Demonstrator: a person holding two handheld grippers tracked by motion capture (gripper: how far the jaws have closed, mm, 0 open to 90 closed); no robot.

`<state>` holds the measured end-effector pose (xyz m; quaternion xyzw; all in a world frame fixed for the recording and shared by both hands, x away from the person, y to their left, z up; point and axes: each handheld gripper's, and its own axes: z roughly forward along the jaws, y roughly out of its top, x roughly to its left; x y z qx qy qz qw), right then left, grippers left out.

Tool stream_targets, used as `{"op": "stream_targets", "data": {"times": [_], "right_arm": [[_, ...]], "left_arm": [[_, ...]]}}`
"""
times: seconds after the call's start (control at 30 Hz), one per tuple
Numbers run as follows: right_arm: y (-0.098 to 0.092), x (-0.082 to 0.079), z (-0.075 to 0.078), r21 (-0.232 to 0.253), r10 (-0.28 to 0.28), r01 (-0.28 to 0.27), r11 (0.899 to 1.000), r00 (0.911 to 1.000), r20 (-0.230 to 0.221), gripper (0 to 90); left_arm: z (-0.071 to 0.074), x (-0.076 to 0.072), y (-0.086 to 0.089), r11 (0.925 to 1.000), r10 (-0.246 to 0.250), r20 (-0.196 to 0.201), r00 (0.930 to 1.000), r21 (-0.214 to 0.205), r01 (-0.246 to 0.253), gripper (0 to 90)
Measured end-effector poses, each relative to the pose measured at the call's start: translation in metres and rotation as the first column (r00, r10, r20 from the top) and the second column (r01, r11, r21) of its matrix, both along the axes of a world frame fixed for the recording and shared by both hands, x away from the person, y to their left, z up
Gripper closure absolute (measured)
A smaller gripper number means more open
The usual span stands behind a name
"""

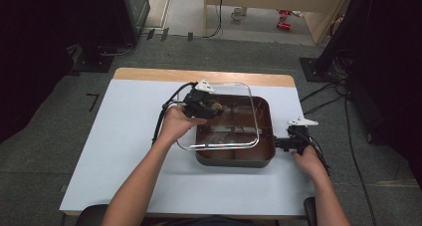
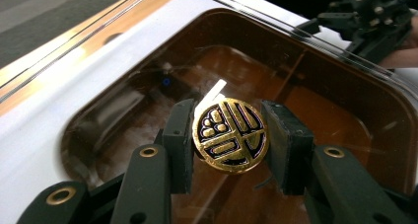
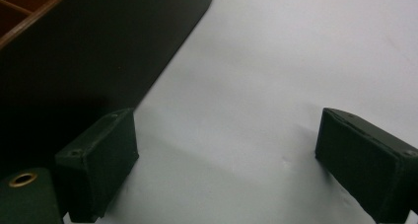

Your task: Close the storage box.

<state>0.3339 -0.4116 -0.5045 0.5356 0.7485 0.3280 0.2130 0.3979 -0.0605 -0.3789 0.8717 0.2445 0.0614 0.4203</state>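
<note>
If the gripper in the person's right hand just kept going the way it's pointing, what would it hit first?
Probably the black outer wall of the divided tray. The right gripper sits on the white table, jaws open and empty, aimed at the tray's side; the wall looks close, though depth is hard to judge.

Two forearms reach over the table, a black two-jaw gripper in each hand.

The left hand (image 1: pixel 175 124) comes in from the lower left, the forearm bare and stretched diagonally forward, and it carries the left black gripper (image 2: pixel 230 135) with a grey three-cornered plate on top and a black cable going back from it. In the left gripper view its jaws stand closed on both sides of a round gold and black knob, the pads pressing on it. The right hand (image 1: pixel 307 161) rests lower at the right side and holds the right black gripper (image 3: pixel 226 169) pointing to the left. In the right gripper view its jaws stand wide apart, with nothing between them.
</note>
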Motion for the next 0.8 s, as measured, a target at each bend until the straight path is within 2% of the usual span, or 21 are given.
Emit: {"op": "stream_targets", "data": {"times": [0.13, 0.27, 0.47, 0.63, 0.73, 0.8], "right_arm": [[0.0, 0.0, 0.0, 0.0, 0.0, 0.0, 1.0, 1.0, 0.0, 8.5], [0.0, 0.0, 0.0, -0.001, 0.001, -0.001, 1.0, 1.0, 0.0, 8.5], [0.0, 0.0, 0.0, 0.0, 0.0, 0.0, 1.0, 1.0, -0.001, 8.5], [0.0, 0.0, 0.0, 0.0, 0.0, 0.0, 1.0, 1.0, -0.002, 8.5], [0.0, 0.0, 0.0, 0.0, 0.0, 0.0, 1.0, 1.0, -0.002, 8.5], [0.0, 0.0, 0.0, 0.0, 0.0, 0.0, 1.0, 1.0, -0.002, 8.4]], "left_arm": [[-0.006, -0.001, -0.02, 0.9994, -0.02, -0.004, 0.9998, 0.027, 0.02, 59.5], [-0.016, -0.002, -0.039, 0.9983, -0.032, -0.035, 0.9989, 0.047, 0.034, 59.5], [-0.032, -0.001, -0.062, 0.9955, -0.02, -0.051, 0.9985, 0.092, 0.025, 59.5], [-0.039, -0.001, -0.066, 0.9946, -0.034, -0.046, 0.9983, 0.096, 0.038, 59.5], [-0.039, 0.002, -0.065, 0.9934, -0.073, -0.063, 0.9953, 0.084, 0.079, 59.5], [-0.039, 0.002, -0.064, 0.9933, -0.078, -0.071, 0.9945, 0.08, 0.083, 59.4]]}}
